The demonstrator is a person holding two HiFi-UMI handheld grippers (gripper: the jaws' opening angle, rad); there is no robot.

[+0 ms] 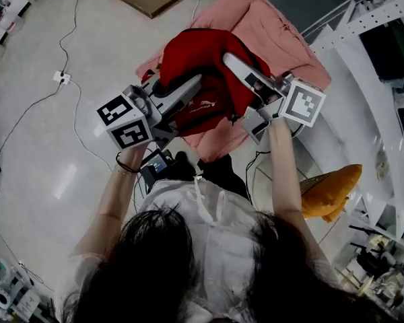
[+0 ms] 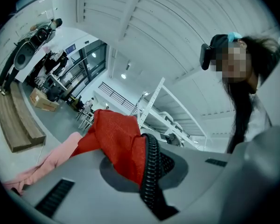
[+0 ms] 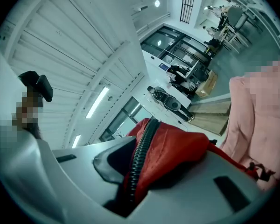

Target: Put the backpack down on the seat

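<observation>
Carrying step: holds red fabric backpack [image 1: 188, 59] by black zipper edges [image 2: 151, 167], left gripper [image 1: 195, 83] and right gripper [image 1: 230, 60] both clamped narrow on it, apparently just above pink-draped seat [image 1: 269, 25]; next calls for lowering level, then releasing.

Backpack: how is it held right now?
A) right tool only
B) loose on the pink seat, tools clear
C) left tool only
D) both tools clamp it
D: the left tool and the right tool each have the red backpack pinched between shut jaws, as both gripper views show.
</observation>
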